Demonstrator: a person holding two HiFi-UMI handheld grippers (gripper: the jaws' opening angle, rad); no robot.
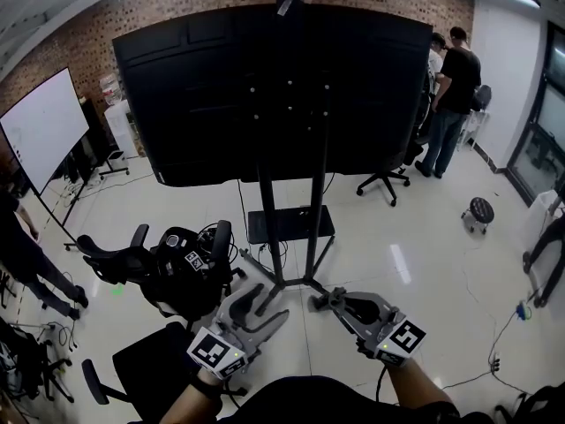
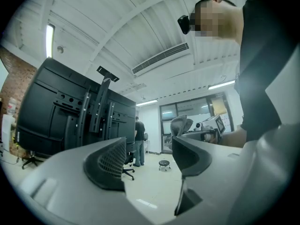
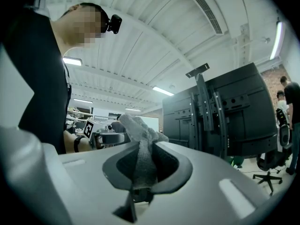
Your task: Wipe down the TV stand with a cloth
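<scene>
The TV stand (image 1: 291, 228) is straight ahead: two dark poles, a small black shelf and floor legs carrying a big black screen (image 1: 282, 87) seen from behind. My left gripper (image 1: 267, 306) hovers near the stand's base, open, with nothing between its jaws. In the left gripper view the left gripper (image 2: 147, 149) points past the stand (image 2: 93, 107). My right gripper (image 1: 325, 300) is beside it, shut on a grey cloth (image 3: 139, 130). The cloth bunches out above the jaws of the right gripper (image 3: 143, 151), and the stand (image 3: 211, 111) is to the right.
Black office chairs (image 1: 177, 268) crowd the floor left of the stand's base, another chair (image 1: 150, 365) sits near my left arm. A whiteboard (image 1: 44, 126) stands at far left. Two people (image 1: 455, 87), a rolling chair (image 1: 388, 179) and a stool (image 1: 478, 210) are at back right.
</scene>
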